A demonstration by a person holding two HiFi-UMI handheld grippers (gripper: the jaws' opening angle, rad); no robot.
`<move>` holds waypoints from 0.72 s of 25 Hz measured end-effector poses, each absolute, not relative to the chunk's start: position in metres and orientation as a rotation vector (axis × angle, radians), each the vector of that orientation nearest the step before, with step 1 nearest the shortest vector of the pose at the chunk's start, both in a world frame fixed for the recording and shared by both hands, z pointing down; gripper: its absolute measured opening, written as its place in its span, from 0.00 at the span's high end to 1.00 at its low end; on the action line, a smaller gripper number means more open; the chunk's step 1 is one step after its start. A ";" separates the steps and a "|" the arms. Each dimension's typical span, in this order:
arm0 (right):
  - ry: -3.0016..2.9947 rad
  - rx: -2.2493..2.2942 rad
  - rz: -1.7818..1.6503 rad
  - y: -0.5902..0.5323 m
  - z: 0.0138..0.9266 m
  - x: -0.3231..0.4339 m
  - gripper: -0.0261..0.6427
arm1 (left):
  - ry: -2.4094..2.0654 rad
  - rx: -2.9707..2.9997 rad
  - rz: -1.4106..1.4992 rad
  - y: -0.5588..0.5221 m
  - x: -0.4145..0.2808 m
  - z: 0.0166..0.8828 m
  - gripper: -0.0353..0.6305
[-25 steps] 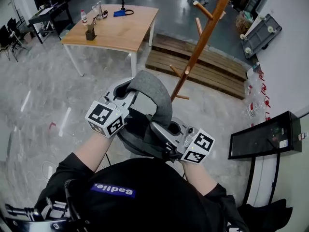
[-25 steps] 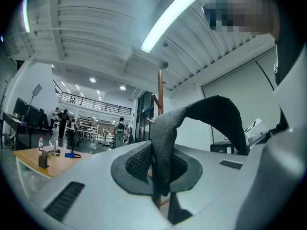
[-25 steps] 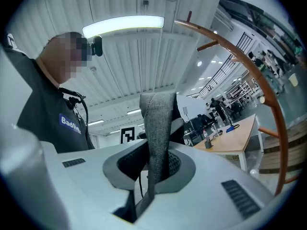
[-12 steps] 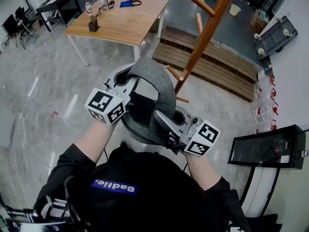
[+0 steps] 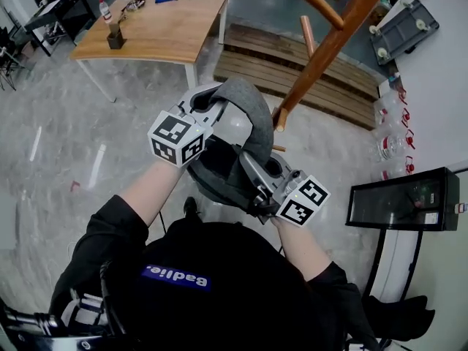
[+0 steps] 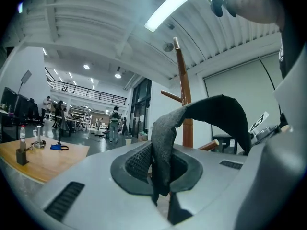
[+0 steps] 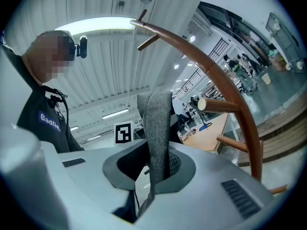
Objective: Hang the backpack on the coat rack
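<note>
Moved since earlier: both grippers and the backpack [image 5: 213, 175] are carried nearer to the coat rack [image 5: 333, 42]. The strap [image 5: 250, 115], well short of the rack a second ago, is now seen just beside its lower pegs [image 5: 278, 117].
Left gripper [image 5: 213, 101]: jaws are set narrow and clamped on one end of the strap, on the side away from the coat rack.
Right gripper [image 5: 252, 170]: jaws are likewise narrow and pinched on the other end of the strap, near the rack's lower part.
Backpack position: it is held up between the two grippers, close in front of the coat rack. No peg is caught by the strap.
Backpack look: the strap is grey and coarsely woven, arched upward between the grips, with a darker underside. A dark rounded body is seen sagging under the arch.
Head view only: the backpack body and the person's dark sleeves [image 5: 121, 225] are shown, with a wooden table [image 5: 157, 24] well beyond the rack and a wooden platform [image 5: 292, 79] behind the rack's foot.
Left gripper view only: the rack's pole is seen upright just behind the strap arch, and people are made out far off in the hall.
Right gripper view only: the pole is seen sweeping overhead with pegs sticking out, and the left gripper's marker cube [image 7: 123, 132] is seen beside the strap.
</note>
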State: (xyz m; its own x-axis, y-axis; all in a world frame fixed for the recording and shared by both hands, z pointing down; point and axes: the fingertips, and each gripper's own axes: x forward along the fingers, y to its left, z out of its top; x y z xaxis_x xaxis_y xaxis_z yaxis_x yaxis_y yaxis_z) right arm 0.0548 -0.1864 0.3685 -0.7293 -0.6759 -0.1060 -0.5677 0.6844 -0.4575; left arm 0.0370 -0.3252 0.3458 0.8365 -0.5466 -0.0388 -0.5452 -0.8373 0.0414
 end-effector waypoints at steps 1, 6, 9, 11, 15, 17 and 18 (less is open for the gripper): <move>2.615 -1.024 -0.591 -0.194 0.373 0.055 0.91 | -0.857 2.986 -0.068 -0.333 0.040 0.350 0.89; 2.514 -1.176 -0.628 -0.228 0.394 0.060 0.91 | -0.697 3.009 -0.019 -0.369 0.063 0.372 0.89; 2.440 -1.257 -0.667 -0.247 0.410 0.067 0.91 | -0.584 3.009 0.019 -0.385 0.082 0.391 0.89; 2.396 -1.312 -0.691 -0.259 0.422 0.072 0.91 | -0.515 3.003 0.050 -0.395 0.094 0.407 0.89; 2.327 -1.403 -0.744 -0.282 0.448 0.085 0.91 | -0.407 2.985 0.121 -0.414 0.119 0.440 0.89; 2.299 -1.432 -0.779 -0.288 0.462 0.093 0.91 | -0.363 2.973 0.152 -0.418 0.131 0.457 0.89; 2.282 -1.445 -0.795 -0.290 0.468 0.098 0.91 | -0.344 2.969 0.166 -0.420 0.138 0.465 0.89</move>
State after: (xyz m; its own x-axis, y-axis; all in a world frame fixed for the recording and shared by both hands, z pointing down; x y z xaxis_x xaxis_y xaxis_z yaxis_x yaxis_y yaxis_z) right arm 0.0976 -0.2901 0.4679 -0.4343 -0.9005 0.0228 -0.7199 0.3317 -0.6097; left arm 0.1377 -0.4199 0.4648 0.9677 -0.2185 0.1261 -0.2348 -0.9628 0.1337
